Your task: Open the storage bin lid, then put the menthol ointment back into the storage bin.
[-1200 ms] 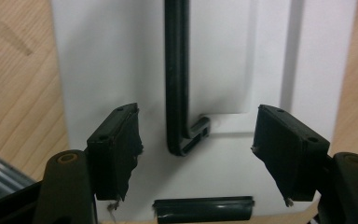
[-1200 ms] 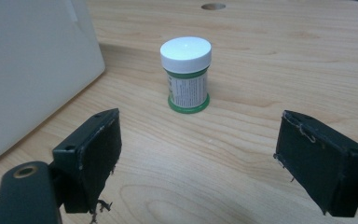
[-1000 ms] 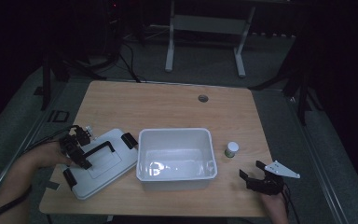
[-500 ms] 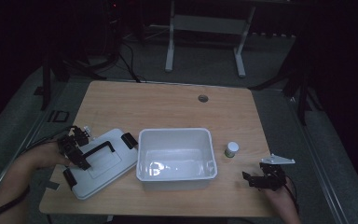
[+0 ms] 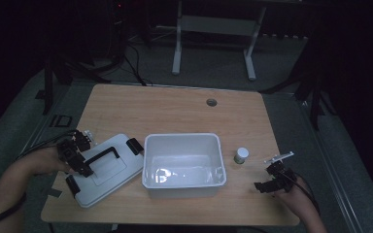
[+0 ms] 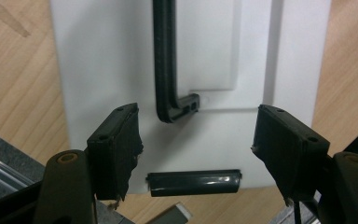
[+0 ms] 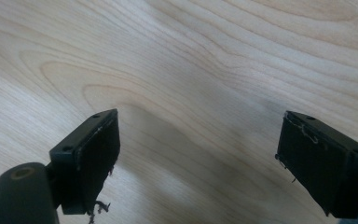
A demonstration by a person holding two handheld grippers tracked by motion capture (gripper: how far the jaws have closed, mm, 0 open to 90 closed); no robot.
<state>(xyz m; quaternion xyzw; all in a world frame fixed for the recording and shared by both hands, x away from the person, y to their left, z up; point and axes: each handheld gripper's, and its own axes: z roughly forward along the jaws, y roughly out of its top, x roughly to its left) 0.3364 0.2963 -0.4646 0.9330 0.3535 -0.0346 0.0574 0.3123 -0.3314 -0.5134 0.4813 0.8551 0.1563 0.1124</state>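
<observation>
Lifting right gripper (image 5: pixel 272 182) off table (image 5: pixel 175 109), jaws wide, nothing between, right of tub (image 5: pixel 183 180). Left gripper (image 5: pixel 77 162) parked over lid (image 5: pixel 108 177), left of tub, jaws apart around handle (image 6: pixel 164 60), not pinching. We judge bottle (image 5: pixel 241 155) next.

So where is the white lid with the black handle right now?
In the high view the white lid lies flat on the table's front left, just left of the open white bin, with the left tongs over its left edge.

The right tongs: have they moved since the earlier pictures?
Yes. In the high view the right tongs have shifted away from the white bin, toward the table's right front corner.
</observation>
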